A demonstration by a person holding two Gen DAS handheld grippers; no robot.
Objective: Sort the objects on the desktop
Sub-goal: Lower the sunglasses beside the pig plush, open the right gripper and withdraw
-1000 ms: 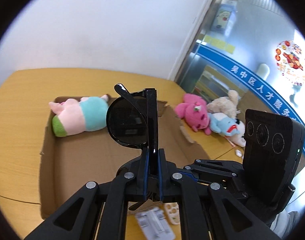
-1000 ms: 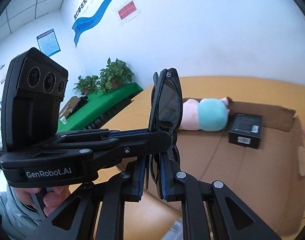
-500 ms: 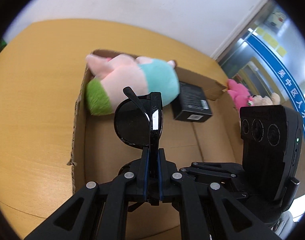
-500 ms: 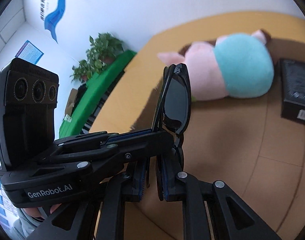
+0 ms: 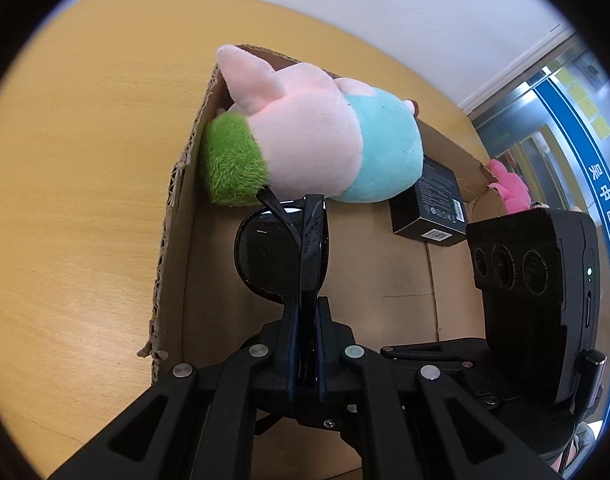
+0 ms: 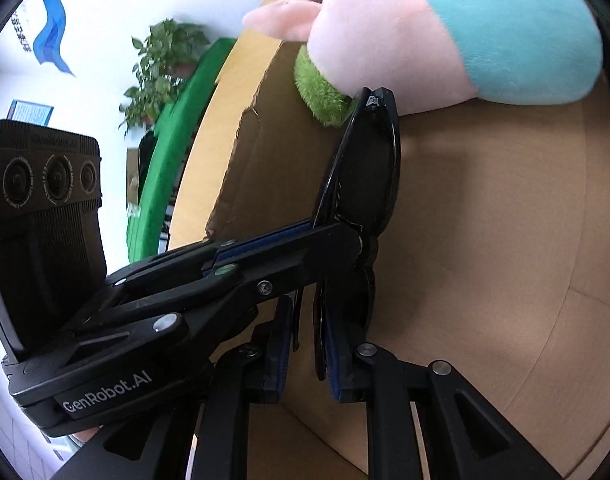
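Black folded sunglasses [image 5: 281, 252] are held low over the floor of the cardboard box [image 5: 177, 216], close to the pink, teal and green plush toy [image 5: 317, 140]. My left gripper [image 5: 305, 320] is shut on one end of them. My right gripper [image 6: 309, 344] holds the other end of the sunglasses [image 6: 365, 176], with its jaws slightly apart around the frame. The left gripper also shows in the right wrist view [image 6: 337, 236], coming in from the left. The plush [image 6: 445, 32] lies at the box's far left corner.
A black carton [image 5: 429, 208] lies in the box right of the plush. A pink plush [image 5: 509, 188] sits outside the box at the right. The wooden table [image 5: 85, 160] spreads left of the box wall. Potted plants [image 6: 161, 68] stand far off.
Both grippers have carried the sunglasses forward and down into the box, ending close to the plush toy. The right gripper's jaws look slightly wider than before.
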